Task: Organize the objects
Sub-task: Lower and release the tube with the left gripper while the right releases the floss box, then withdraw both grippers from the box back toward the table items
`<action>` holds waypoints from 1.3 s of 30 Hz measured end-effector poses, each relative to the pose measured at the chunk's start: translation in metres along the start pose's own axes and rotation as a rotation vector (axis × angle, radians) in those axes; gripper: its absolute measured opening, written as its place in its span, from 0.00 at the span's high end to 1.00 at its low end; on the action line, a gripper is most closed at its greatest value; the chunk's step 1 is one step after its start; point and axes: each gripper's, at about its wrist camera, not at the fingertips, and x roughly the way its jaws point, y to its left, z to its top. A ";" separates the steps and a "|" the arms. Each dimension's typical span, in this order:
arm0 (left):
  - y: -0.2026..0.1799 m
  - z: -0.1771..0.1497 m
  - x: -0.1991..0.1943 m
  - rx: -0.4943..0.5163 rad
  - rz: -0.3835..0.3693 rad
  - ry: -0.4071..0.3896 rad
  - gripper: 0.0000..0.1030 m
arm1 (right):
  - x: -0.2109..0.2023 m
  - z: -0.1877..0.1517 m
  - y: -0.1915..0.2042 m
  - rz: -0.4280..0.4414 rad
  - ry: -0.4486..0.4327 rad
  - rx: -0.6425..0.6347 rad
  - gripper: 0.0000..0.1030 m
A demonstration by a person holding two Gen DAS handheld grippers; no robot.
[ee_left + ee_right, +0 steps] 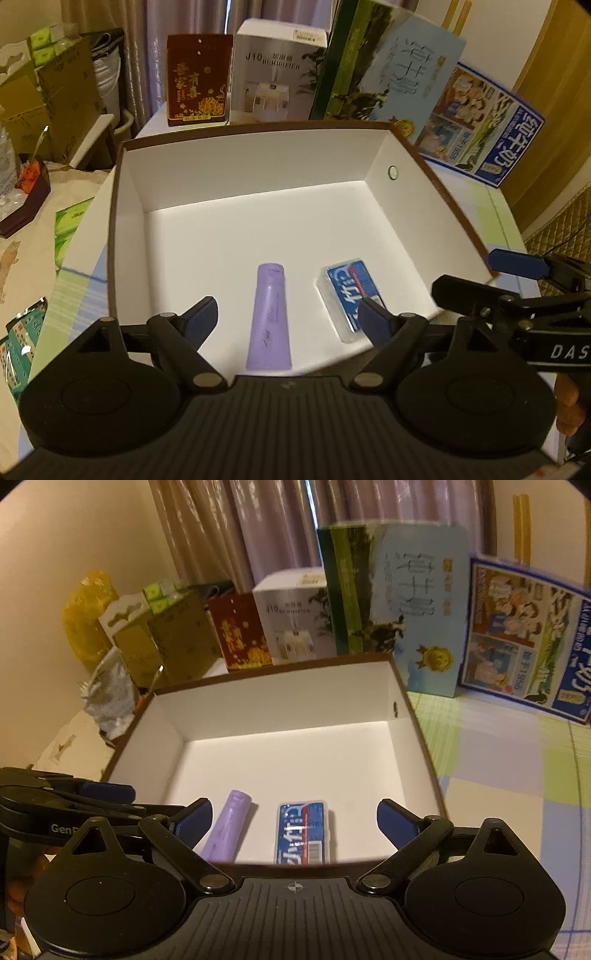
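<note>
Both our tools hover spread and empty over the box's near edge.

Our left tool (286, 317) straddles the purple tube (269, 317); our right tool (295, 818) frames the blue packet (302, 832) inside the white-lined box (258, 177).

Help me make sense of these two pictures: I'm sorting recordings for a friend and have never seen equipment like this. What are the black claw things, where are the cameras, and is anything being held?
No robot here: a person holds a hand-held two-finger gripper in each hand. Each picture comes from a fisheye camera on one gripper, looking forward along its blue-padded fingers. The left gripper fills the bottom of the left wrist view, the right gripper the bottom of the right wrist view. Both are open and hold nothing. Ahead of them sits a brown-edged white cardboard box on a pastel checked tablecloth. Inside it lie a purple plastic tube and, apart from it, a small blue-labelled clear case. Printed cartons stand behind the box.
</note>
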 end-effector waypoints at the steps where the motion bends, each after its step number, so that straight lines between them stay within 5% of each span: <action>1: -0.002 -0.004 -0.006 -0.002 -0.002 -0.008 0.22 | -0.008 -0.003 -0.001 0.005 -0.010 0.004 0.09; 18: -0.043 -0.087 -0.072 0.011 -0.023 -0.035 0.21 | -0.113 -0.074 -0.039 -0.007 -0.038 0.115 0.08; 39: -0.064 -0.122 -0.060 0.031 -0.023 0.048 0.21 | -0.135 -0.130 -0.063 -0.085 0.049 0.142 0.08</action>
